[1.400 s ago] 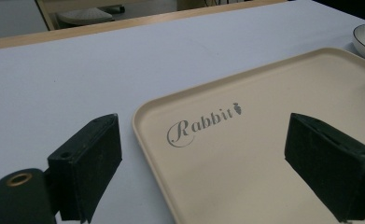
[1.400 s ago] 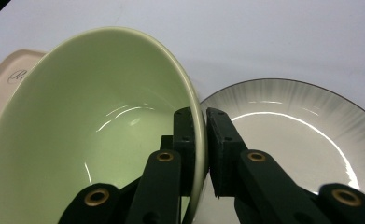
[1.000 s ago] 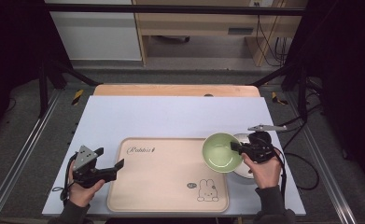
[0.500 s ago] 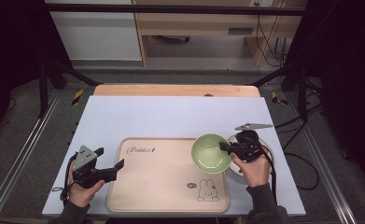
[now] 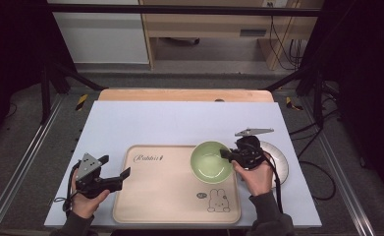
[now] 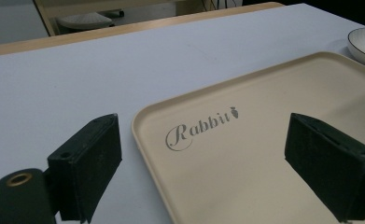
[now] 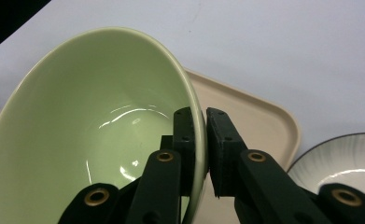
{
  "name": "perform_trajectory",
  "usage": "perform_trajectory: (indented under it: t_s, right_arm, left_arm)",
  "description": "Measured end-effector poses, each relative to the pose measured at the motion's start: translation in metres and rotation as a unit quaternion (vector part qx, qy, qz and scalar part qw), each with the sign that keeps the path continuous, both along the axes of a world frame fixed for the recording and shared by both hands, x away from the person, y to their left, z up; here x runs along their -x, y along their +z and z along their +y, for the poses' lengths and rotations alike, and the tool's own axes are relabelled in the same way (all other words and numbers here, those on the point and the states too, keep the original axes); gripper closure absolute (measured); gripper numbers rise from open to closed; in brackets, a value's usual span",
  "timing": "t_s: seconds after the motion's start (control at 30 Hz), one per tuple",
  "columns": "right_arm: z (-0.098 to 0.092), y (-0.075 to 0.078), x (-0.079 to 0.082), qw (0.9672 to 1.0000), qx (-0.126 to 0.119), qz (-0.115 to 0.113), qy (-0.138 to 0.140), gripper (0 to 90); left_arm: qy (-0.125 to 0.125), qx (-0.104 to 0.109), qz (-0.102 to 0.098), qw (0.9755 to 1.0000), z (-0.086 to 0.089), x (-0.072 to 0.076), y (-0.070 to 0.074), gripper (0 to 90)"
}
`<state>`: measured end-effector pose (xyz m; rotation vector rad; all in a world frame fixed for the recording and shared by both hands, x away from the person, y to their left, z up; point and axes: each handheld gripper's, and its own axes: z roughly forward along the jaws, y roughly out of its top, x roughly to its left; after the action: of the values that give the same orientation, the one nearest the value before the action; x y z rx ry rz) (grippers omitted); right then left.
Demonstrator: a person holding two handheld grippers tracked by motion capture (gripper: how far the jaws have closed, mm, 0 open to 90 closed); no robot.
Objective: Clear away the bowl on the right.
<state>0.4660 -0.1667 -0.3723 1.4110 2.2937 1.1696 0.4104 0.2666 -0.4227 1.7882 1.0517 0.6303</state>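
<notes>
A light green bowl [image 5: 210, 162] hangs over the right part of the beige tray [image 5: 165, 196], which has "Rabbit" lettering and a rabbit drawing. My right gripper [image 5: 225, 154] is shut on the bowl's right rim. In the right gripper view the two jaws pinch the rim of the green bowl [image 7: 96, 126], one inside and one outside, around my right gripper's [image 7: 201, 135] midpoint. My left gripper [image 5: 125, 174] rests at the tray's left edge, open. In the left gripper view my left gripper [image 6: 213, 154] has its jaws wide apart over the corner of the tray [image 6: 264, 163], with nothing between them.
A white plate [image 5: 279, 160] with a dark rim lies on the pale table [image 5: 179, 123] just right of the tray, partly under my right hand. The same plate [image 7: 343, 163] sits low at the right of the right gripper view. A wooden strip [image 5: 179, 95] edges the table's far side.
My right gripper has carried the green bowl leftward, from above the white plate to over the tray's right part. The left gripper has stayed put.
</notes>
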Motion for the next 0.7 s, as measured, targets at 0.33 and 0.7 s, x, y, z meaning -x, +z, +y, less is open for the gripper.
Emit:
perform_trajectory:
  t_s: [0.33,0.7]
  right_arm:
    - [0.021,0.001,-0.006,0.9998,-0.004,0.0,0.019,83.1]
    - [0.044,-0.003,-0.011,0.9994,0.001,0.006,0.035,83.0]
  left_arm:
    - [-0.001,0.003,-0.005,1.0,0.001,0.002,0.003,10.7]
    - [0.0,0.003,-0.007,1.0,0.001,0.002,0.004,10.7]
